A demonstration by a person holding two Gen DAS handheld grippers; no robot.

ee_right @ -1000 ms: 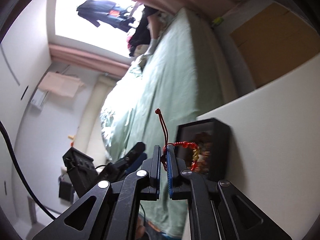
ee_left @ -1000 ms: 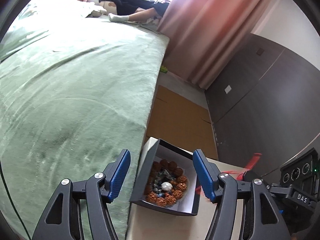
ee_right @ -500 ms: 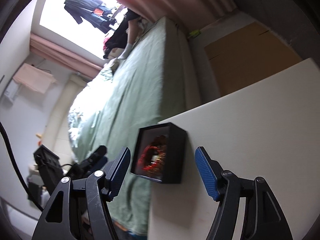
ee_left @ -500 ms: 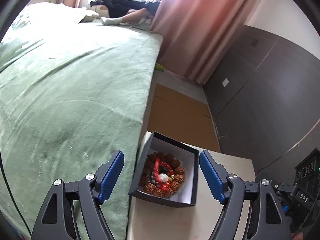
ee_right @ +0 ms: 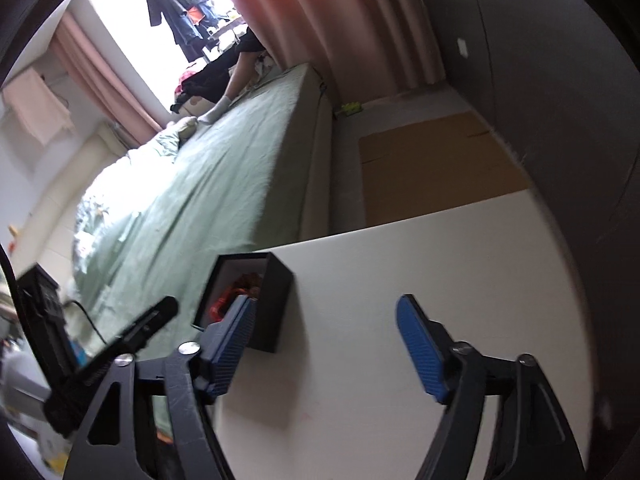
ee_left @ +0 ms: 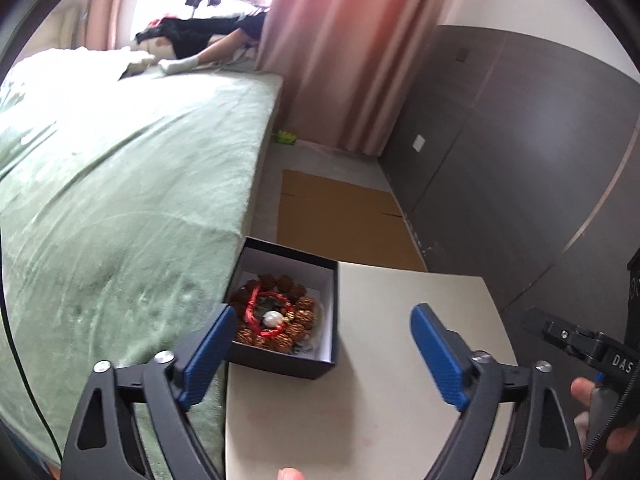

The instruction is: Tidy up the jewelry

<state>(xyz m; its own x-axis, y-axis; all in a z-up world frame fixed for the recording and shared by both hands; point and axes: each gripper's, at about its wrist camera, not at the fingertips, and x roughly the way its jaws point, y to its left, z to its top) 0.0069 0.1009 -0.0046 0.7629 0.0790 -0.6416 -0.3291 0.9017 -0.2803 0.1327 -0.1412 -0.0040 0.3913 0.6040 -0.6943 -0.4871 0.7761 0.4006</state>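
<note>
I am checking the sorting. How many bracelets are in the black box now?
2. A brown bead bracelet lies as a ring on the floor of the black box, and a red cord bracelet lies on top of it. Smaller pieces may be hidden beneath.

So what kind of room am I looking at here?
Most likely a bedroom: a wide bed under a green blanket, long pink curtains by a bright window, and a small black jewelry box on a white table beside the bed.

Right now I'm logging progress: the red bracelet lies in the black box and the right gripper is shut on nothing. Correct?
Not quite. The red bracelet does lie in the black box, but the right gripper is open, as the right wrist view shows.
</note>
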